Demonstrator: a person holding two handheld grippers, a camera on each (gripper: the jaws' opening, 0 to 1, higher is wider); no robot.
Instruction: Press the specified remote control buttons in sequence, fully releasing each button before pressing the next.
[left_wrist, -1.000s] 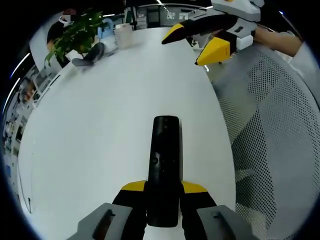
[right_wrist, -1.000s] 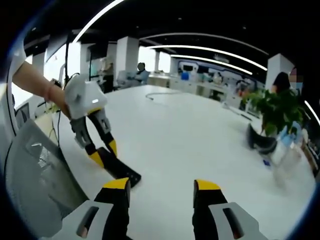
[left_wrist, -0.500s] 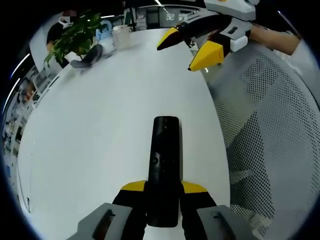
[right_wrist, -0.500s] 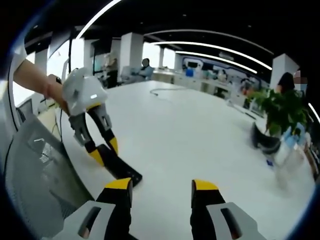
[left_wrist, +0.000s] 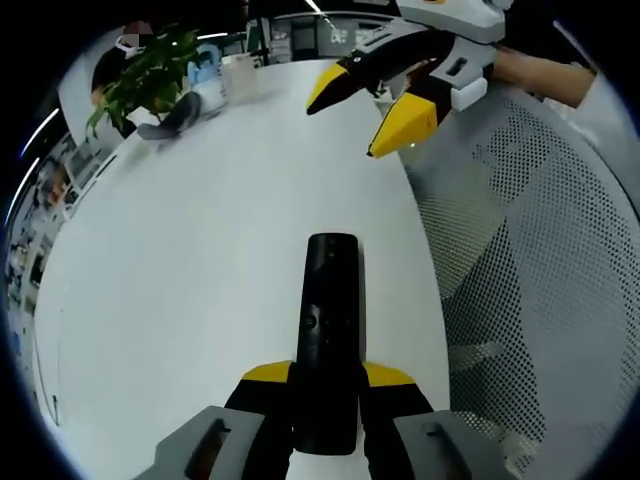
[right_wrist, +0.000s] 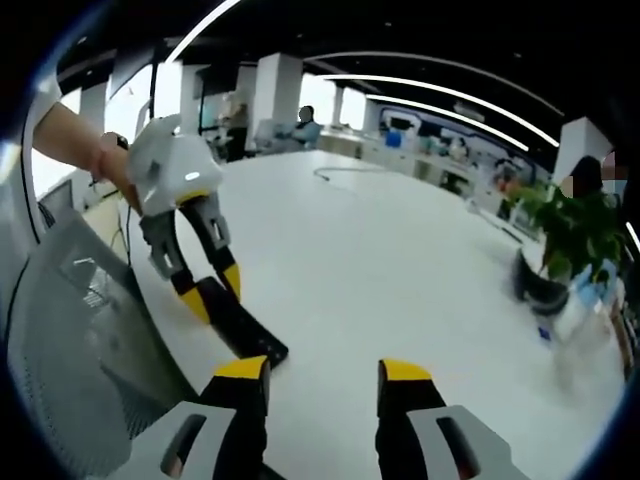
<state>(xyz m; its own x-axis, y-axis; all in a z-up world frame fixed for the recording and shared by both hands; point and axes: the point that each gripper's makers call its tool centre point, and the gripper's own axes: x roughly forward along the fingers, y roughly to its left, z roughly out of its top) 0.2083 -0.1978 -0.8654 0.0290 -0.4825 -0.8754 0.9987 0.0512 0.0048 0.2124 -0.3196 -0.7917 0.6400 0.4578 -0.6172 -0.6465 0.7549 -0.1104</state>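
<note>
**Right gripper nearer the held remote**

In the left gripper view the left gripper (left_wrist: 328, 385) had its yellow-tipped jaws closed on the near end of the black remote (left_wrist: 330, 310), which stuck straight out ahead of them over the white table (left_wrist: 190, 250). That grip and the remote's place between the jaws looked the same as a second earlier. The remote's far end lay close to the table's edge, with a mesh chair (left_wrist: 540, 300) just beyond that edge.

The right gripper (left_wrist: 372, 110) showed at the top of that view, held above the table by a hand (left_wrist: 540, 75), its two jaws spread apart with nothing between them. Against the earlier pictures its yellow tips sat lower and further left in the view, closer to the remote but not touching it.

In the right gripper view the right gripper (right_wrist: 322, 372) again showed its jaws parted and empty. The left gripper (right_wrist: 212, 292) stood at the left, gripping the remote (right_wrist: 240, 325), which slanted down toward the table (right_wrist: 400, 260). Both sat slightly nearer the right gripper's own jaws than a second before.

A potted plant (left_wrist: 150, 75) and a pale cup (left_wrist: 238, 72) stood at the far side of the table, well apart from the remote, with no visible change on the table.
</note>
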